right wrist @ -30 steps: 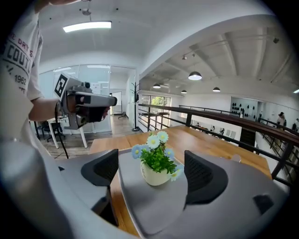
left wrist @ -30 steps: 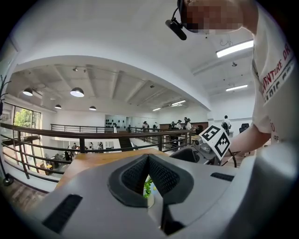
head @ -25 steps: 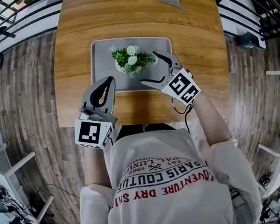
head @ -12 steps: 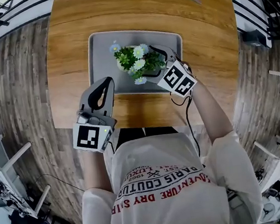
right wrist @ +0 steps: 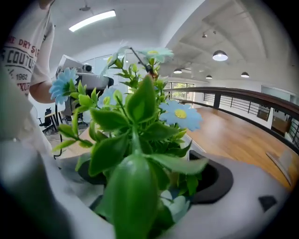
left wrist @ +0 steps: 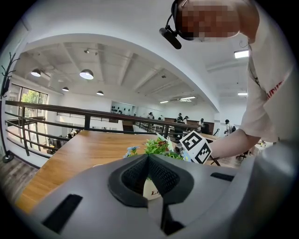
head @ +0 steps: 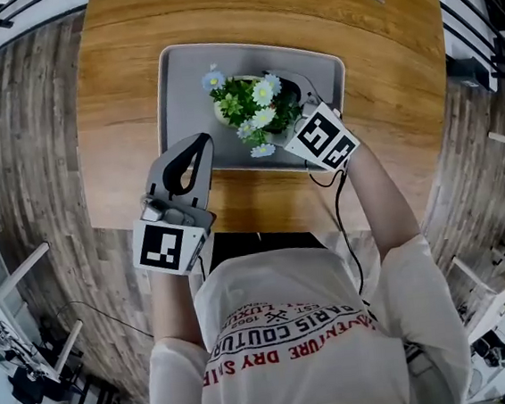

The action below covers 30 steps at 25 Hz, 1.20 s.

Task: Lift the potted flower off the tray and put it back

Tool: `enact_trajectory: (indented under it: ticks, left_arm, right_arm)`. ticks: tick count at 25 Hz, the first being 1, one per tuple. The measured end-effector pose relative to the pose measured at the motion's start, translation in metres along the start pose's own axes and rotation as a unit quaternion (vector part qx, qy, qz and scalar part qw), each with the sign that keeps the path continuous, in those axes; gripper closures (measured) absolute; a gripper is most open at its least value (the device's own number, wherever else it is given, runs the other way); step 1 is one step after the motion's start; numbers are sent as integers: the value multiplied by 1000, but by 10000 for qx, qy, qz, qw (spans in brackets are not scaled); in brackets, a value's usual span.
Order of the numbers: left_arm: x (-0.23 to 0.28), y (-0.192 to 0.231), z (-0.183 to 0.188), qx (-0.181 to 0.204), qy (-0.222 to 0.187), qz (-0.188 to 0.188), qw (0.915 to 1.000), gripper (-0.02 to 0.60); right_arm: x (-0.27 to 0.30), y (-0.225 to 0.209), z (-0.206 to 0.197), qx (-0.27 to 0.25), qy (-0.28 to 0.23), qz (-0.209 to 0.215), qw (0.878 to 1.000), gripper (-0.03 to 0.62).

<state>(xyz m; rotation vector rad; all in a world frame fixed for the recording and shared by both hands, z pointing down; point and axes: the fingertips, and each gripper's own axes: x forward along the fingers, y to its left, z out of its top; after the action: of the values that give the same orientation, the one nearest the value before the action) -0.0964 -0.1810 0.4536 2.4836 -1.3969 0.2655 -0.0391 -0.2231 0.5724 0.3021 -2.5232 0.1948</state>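
Right hand-held gripper (head: 282, 111) — jaws spread wide, having just been opening. The potted flower (head: 256, 106) stands between them, its foliage filling the gap; no pad is seen pressing on the pot. The plant rests on the grey tray (head: 181, 78), which lies on the wooden table (head: 128, 39). Left hand-held gripper (head: 196, 143) — jaw tips together, nothing held. The pot stands ahead of it and to its right, apart.
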Motion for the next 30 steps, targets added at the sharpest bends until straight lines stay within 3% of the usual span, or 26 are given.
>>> enact_trajectory:
  ticks: [4,16,25,30]
  left_arm:
    - [3,0,-7,-25,41,58,10000,569]
    - [-13,11,-13,-68,126,259,9996,569]
    - [-13,9,10,174,-19,13,9998,569]
    - [-3,-1,42,377,-238,-183,9988,569]
  right_arm:
    - [4,2,-2,-17,-176,84,9998,117]
    - [3,3,5,38,-414,-182,9990,117]
    - [-40,-3,40,409,-826,-1059,9901,116]
    - [-87,-15,57,565,-917,-1651,9804,116]
